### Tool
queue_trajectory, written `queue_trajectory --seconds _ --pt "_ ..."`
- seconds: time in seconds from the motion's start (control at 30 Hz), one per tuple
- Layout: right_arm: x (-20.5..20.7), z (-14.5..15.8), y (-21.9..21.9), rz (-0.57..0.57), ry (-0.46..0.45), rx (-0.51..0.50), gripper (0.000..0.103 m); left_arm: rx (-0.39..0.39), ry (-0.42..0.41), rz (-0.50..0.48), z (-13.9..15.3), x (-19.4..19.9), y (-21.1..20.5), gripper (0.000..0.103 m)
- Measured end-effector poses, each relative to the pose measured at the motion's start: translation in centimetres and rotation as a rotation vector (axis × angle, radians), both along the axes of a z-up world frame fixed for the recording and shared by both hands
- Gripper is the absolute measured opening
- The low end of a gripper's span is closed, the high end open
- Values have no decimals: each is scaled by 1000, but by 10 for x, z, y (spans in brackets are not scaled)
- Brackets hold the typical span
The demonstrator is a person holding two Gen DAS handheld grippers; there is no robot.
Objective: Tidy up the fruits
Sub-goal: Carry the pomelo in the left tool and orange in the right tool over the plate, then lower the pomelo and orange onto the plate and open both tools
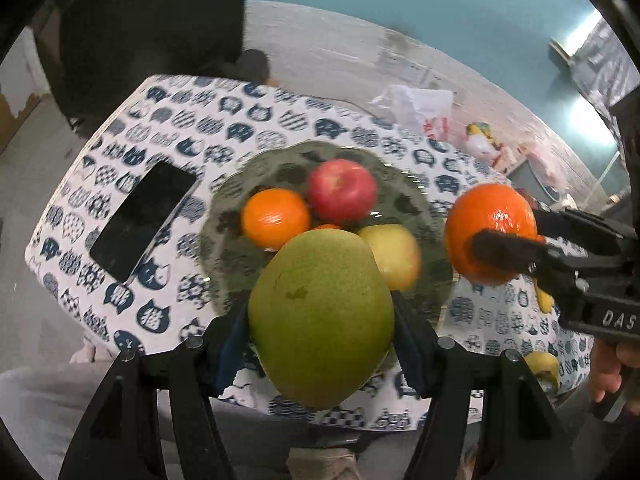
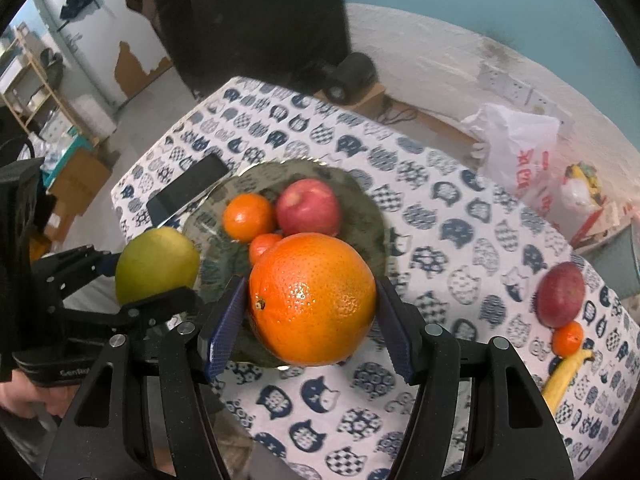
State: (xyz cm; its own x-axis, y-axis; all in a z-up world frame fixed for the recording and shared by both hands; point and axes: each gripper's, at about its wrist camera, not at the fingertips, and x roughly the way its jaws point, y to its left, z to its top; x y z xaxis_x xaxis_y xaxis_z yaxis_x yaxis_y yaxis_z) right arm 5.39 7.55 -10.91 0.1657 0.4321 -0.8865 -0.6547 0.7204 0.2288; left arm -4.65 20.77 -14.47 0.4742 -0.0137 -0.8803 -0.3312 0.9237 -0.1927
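My left gripper point(image 1: 320, 320) is shut on a green mango point(image 1: 320, 320) and holds it above the near rim of a green glass plate point(image 1: 416, 196). My right gripper point(image 2: 312, 300) is shut on a large orange point(image 2: 312, 300) at the plate's near right side; that orange also shows in the left wrist view point(image 1: 490, 232). On the plate point(image 2: 368, 208) lie a red apple point(image 2: 308, 206), a mandarin point(image 2: 248, 216), a smaller mandarin point(image 2: 264, 246) and a yellow apple point(image 1: 394, 254). The mango also shows in the right wrist view point(image 2: 156, 266).
A black phone point(image 1: 144, 220) lies left of the plate on the cat-print tablecloth point(image 2: 440, 208). At the table's right edge lie a red mango point(image 2: 560, 294), a small mandarin point(image 2: 568, 338) and a banana point(image 2: 566, 376). A white plastic bag point(image 2: 516, 148) sits beyond.
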Motion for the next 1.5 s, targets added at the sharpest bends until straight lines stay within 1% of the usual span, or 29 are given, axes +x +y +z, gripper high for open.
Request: queue_trajectory --seconds 0.2,0.37,0.47,0.6,0.77,0.93,1.2,1.5 --pt "-9 -27 25 48 58 -37 64 -19 31 47 -19 -5 23 67" --pt "-15 -44 33 72 85 -71 64 -47 40 50 -27 0 28 67" --pt "-15 -47 33 74 107 -59 64 -54 49 46 -32 5 28 67" --pt "-16 -48 32 78 108 -55 64 -80 73 44 -41 11 28 67" --pt "-17 -49 31 81 110 -53 64 -84 115 58 -51 13 30 67" --pt "-18 -48 31 80 114 -51 64 -99 121 58 -52 15 31 67" --pt "-23 -47 33 86 116 -44 64 -107 48 90 -26 6 37 69" --pt "-37 -61 53 130 118 -72 64 -113 48 111 -16 -12 38 69"
